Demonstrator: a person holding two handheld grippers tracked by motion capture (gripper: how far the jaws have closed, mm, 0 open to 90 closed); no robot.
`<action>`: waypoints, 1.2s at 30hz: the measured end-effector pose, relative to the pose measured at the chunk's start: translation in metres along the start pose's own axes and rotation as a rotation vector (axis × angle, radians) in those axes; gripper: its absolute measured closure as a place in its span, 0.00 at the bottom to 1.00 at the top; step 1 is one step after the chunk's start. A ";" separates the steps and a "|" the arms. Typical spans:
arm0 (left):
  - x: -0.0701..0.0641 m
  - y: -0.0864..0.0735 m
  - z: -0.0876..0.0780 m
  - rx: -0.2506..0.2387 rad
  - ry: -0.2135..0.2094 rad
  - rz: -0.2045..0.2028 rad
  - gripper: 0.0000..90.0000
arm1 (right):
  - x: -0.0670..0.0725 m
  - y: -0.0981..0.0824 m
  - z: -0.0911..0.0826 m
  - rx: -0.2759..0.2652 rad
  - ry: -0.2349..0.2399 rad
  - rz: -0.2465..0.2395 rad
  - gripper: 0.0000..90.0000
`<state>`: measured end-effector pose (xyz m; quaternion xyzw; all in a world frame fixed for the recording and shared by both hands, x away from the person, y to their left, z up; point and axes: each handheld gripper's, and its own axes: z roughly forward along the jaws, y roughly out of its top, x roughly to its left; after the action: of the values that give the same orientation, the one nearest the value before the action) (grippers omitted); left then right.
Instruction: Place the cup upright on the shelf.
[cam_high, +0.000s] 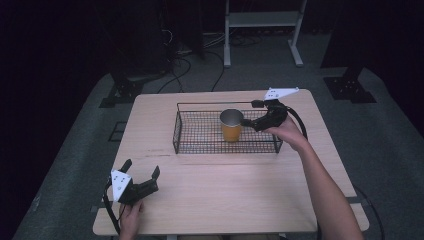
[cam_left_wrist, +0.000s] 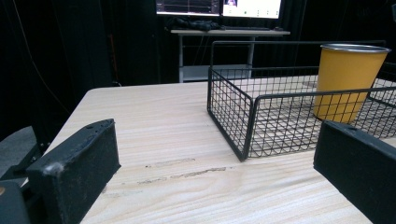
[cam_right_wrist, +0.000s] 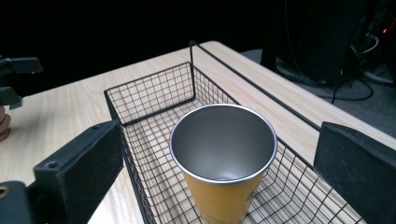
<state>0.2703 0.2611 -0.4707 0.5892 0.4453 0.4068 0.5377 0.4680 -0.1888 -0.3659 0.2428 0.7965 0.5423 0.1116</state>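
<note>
Spread wide, the right gripper (cam_right_wrist: 224, 172) frames the yellow cup (cam_right_wrist: 223, 158) without touching it; the cup stands upright inside the black wire basket (cam_high: 200, 145). Near the table's (cam_high: 225, 200) front edge, the left gripper (cam_high: 141, 169) rests released, well apart.

Overhead view, gripper views — shared basket (cam_high: 227, 131)

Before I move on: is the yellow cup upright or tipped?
Upright: the yellow cup stands in the wire basket, its open mouth facing up.
</note>
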 end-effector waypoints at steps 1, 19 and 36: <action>0.000 0.000 0.000 0.000 0.000 0.001 0.00 | 0.000 -0.001 -0.001 0.000 -0.001 -0.003 0.01; -0.001 0.000 0.000 0.002 -0.002 0.007 0.00 | 0.005 -0.010 -0.015 0.004 0.000 -0.003 0.01; -0.001 0.000 0.000 0.005 0.001 0.013 0.00 | 0.008 -0.033 -0.035 0.003 -0.003 0.025 0.01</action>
<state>0.2701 0.2600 -0.4707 0.5933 0.4427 0.4092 0.5334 0.4369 -0.2230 -0.3814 0.2535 0.7943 0.5420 0.1054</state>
